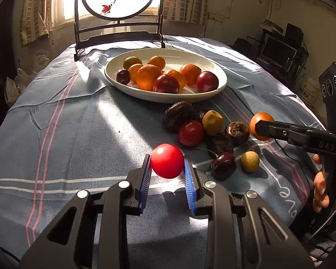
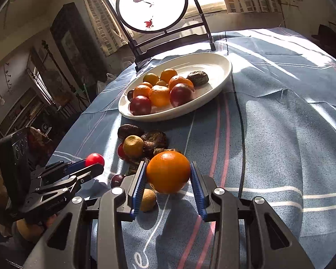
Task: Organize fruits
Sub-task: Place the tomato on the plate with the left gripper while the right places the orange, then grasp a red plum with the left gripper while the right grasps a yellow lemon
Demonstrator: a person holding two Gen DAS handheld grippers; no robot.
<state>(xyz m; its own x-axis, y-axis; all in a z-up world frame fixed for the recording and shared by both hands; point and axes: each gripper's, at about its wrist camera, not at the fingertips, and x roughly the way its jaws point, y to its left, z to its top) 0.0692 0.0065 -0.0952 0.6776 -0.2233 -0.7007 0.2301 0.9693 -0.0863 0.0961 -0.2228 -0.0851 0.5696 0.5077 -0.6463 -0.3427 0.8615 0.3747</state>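
Observation:
My left gripper (image 1: 167, 164) is shut on a bright red round fruit (image 1: 167, 161), held just above the cloth. In the right wrist view my right gripper (image 2: 168, 174) is shut on an orange (image 2: 168, 171), with both blue pads against its sides. The left wrist view shows that same orange (image 1: 258, 117) at the right. A white oval plate (image 1: 165, 98) at the table's middle holds several oranges and dark red plums. Between the plate and the grippers lies a loose pile: wrinkled dark fruits (image 1: 178, 115), a red plum (image 1: 190, 133), a yellowish citrus (image 1: 212, 122), a dark plum (image 1: 223, 165) and a small yellow fruit (image 1: 249, 161).
A striped blue tablecloth (image 1: 67, 134) covers the round table. A dark-framed round screen on a stand (image 1: 118, 29) rises behind the plate, in front of a bright window. A person's hand (image 1: 320, 190) grips the right gripper's handle. Room furniture stands beyond the table's edges.

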